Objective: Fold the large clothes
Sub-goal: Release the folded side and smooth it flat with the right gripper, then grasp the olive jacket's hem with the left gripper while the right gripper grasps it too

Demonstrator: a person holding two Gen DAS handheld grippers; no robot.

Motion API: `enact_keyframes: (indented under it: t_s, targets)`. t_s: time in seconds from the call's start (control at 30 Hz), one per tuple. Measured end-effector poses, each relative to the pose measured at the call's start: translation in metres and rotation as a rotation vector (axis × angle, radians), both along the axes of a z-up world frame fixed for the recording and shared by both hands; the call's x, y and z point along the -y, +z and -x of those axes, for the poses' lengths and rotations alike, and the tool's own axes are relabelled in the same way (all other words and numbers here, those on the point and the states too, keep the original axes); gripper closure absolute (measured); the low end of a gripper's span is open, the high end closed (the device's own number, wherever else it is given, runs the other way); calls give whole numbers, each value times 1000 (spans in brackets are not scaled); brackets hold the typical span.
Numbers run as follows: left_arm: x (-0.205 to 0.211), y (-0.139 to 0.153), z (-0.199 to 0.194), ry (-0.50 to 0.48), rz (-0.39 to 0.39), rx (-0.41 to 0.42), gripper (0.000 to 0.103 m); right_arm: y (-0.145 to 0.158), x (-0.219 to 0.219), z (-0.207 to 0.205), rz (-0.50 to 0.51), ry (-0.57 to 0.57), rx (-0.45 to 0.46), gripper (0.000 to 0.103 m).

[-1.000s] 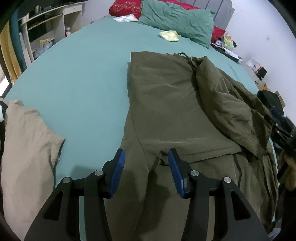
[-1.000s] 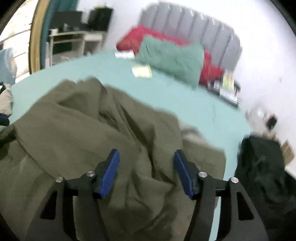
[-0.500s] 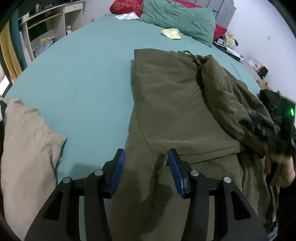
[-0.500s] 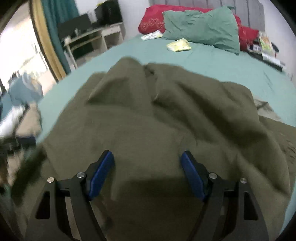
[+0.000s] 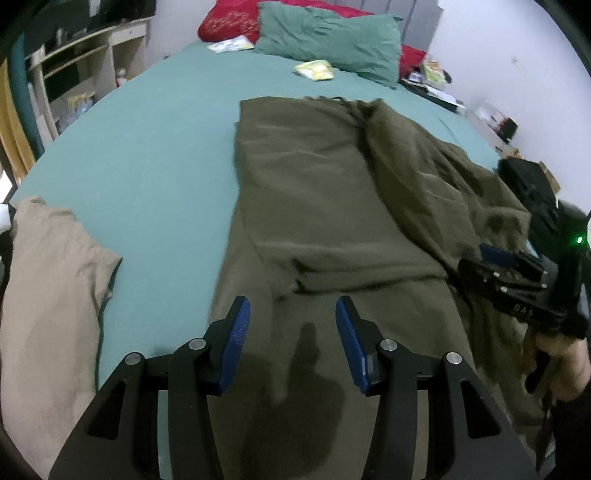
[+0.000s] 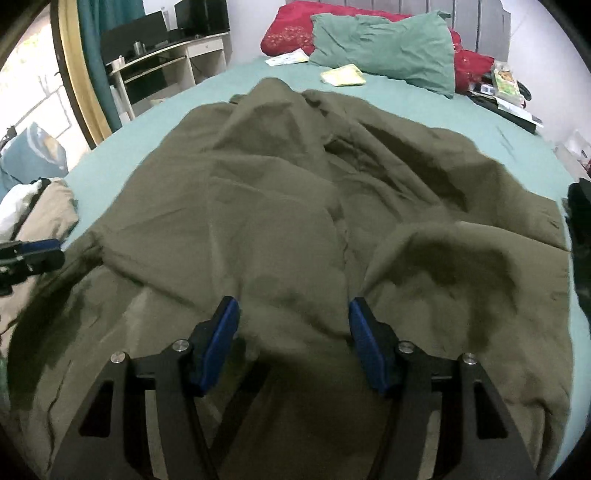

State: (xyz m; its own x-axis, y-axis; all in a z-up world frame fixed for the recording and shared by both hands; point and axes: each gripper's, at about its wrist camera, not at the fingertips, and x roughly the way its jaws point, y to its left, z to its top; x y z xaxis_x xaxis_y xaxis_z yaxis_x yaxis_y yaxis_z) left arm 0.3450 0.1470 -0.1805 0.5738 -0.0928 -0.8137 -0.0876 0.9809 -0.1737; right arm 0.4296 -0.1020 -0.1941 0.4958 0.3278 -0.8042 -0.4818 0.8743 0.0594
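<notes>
Left wrist view: the left gripper (image 5: 292, 345) sits at six o'clock, its blue-padded jaws apart with nothing clamped, hovering above the near hem of a large olive-green garment (image 5: 317, 206). The garment lies lengthwise up the middle of a bed with a teal sheet (image 5: 147, 147), its left side flat and straight-edged, its right side heaped in loose folds toward three o'clock. That layout suggests one side has been smoothed for folding and the other awaits it. At four o'clock a person's hand (image 5: 561, 365) carries the right gripper (image 5: 496, 258) at the rumpled edge; whether it touches the cloth cannot be told here. A beige cloth (image 5: 48, 288) lies aside at eight o'clock, probably out of the way. At twelve o'clock rest a teal pillow (image 5: 328, 40), a red pillow (image 5: 229, 22) and a yellow packet (image 5: 314, 70); its print is too small to read. Pale letters on the right gripper's body are illegible.

Right wrist view: the right gripper (image 6: 293, 338) is at six o'clock. Its jaws have just been closing a little yet stand apart, gripping nothing, with the olive garment (image 6: 280, 206) bunched beneath and ahead of them, a raised fold at four o'clock. It seems poised to take that loose side. The left gripper's blue tip (image 6: 37, 247) peeks in at nine o'clock. A desk (image 6: 166, 62) stands at eleven o'clock. No brand or label is readable.
</notes>
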Motion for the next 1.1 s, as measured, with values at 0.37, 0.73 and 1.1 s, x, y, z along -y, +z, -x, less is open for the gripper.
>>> enact_keyframes:
  t_s: [0.37, 0.73, 1.1]
  targets:
    - [56, 14, 83, -19, 5, 19, 52, 48, 73, 100, 2, -79, 35, 37]
    - [68, 16, 171, 77, 0, 13, 52, 62, 191, 189, -14, -209, 37, 36]
    - [4, 0, 253, 254, -60, -32, 39, 22, 284, 240, 25, -373, -30, 35]
